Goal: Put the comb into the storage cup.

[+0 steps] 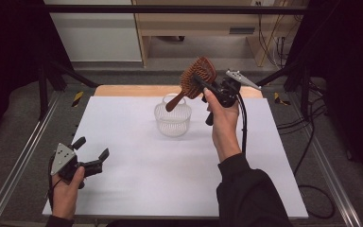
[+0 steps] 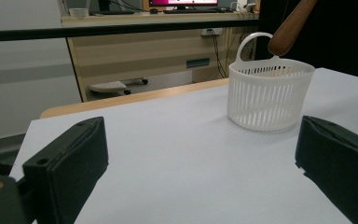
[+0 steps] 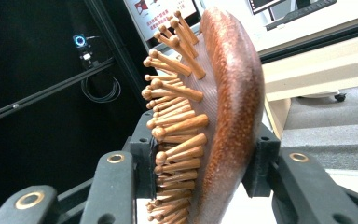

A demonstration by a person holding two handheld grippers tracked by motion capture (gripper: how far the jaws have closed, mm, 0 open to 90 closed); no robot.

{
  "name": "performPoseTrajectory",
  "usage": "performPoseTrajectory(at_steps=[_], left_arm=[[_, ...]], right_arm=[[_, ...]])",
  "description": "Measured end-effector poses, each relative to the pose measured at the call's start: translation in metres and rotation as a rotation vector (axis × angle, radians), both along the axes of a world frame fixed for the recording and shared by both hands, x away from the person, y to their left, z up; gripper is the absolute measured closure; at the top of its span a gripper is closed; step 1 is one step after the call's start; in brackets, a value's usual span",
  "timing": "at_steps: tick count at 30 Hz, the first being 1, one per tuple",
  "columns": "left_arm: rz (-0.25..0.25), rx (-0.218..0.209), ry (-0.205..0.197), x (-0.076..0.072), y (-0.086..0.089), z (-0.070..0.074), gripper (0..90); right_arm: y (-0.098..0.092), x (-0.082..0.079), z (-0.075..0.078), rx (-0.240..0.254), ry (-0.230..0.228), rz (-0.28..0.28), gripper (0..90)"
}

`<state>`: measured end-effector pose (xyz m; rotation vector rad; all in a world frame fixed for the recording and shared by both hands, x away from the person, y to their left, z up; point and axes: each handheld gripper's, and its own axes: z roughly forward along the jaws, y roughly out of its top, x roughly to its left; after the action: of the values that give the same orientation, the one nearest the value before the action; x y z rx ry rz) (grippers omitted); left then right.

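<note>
Two grippers are in use: the right gripper point(image 1: 203, 85) clamps the head of the wooden hairbrush point(image 1: 197, 75), held raised with its handle tip above the white basket point(image 1: 172, 120), while the left gripper point(image 1: 92, 149) rests wide open, well apart near the table point(image 1: 137, 179) edge.

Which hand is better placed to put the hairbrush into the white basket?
Right. Its tongs clamp the hairbrush with its handle above the basket; the left tongs sit open, far off.
</note>
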<state>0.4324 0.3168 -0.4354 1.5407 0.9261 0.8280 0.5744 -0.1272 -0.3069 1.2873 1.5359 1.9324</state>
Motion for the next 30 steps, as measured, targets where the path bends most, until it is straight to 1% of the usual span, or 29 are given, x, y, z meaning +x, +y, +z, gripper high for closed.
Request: performPoseTrajectory(at_steps=[4,22,30], left_arm=[[0.000,-0.002,-0.003,0.000,0.000,0.000,2.7],[0.002,-0.003,-0.005,-0.001,0.001,0.001,2.7],[0.001,-0.002,-0.006,-0.001,0.001,0.001,2.7]], right_arm=[[0.001,0.001,-0.001,-0.009,0.002,-0.005,56.0],[0.003,0.002,-0.009,-0.008,0.011,-0.009,55.7],[0.004,0.003,-0.014,-0.005,0.023,-0.010,55.5]])
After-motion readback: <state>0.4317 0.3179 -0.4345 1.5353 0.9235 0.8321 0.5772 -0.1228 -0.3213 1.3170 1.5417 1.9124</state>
